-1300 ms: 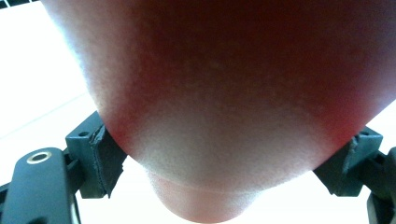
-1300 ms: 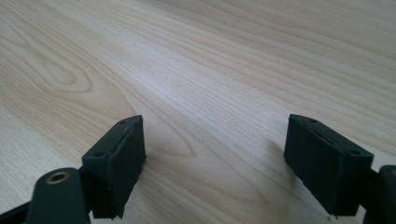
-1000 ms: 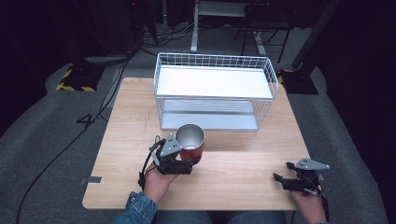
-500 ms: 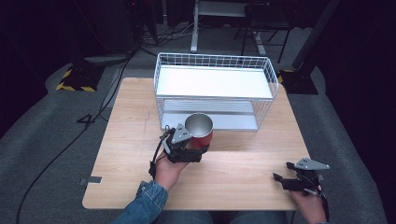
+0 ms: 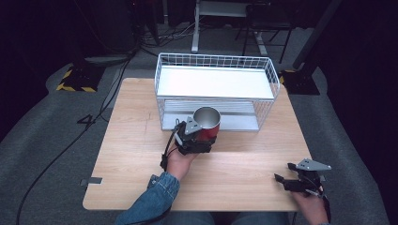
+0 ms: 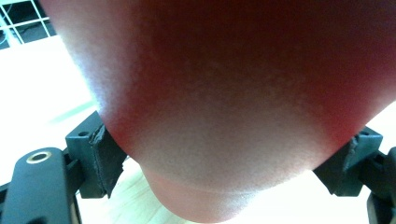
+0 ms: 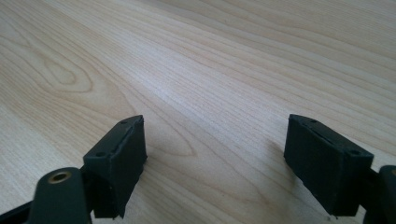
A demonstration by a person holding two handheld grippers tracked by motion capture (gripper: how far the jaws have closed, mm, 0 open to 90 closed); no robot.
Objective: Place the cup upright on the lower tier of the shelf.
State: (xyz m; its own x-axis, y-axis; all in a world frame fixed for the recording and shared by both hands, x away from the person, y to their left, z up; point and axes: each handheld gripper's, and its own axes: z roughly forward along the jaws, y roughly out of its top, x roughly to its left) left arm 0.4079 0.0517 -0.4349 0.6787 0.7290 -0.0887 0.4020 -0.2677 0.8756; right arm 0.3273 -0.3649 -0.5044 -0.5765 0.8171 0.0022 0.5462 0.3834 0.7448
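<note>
Just in front of the white wire basket (image 5: 216, 82), the left gripper (image 5: 199, 136) clamps a red metal cup (image 5: 207, 123) upright above the wooden table (image 5: 136, 140). Well away from the basket, at the table's near right corner, the right gripper (image 5: 284, 180) gapes wide, holding nothing.

Cup (image 5: 207, 123) before basket (image 5: 216, 63) on table (image 5: 131, 122)

The left hand-held gripper (image 6: 224, 154) is clamping a red cup (image 6: 233, 93) between both jaws, above the table (image 6: 135, 196).

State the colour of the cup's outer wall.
Red; the cup shows it best in the left gripper view, with a silver inside in the high view.
</note>
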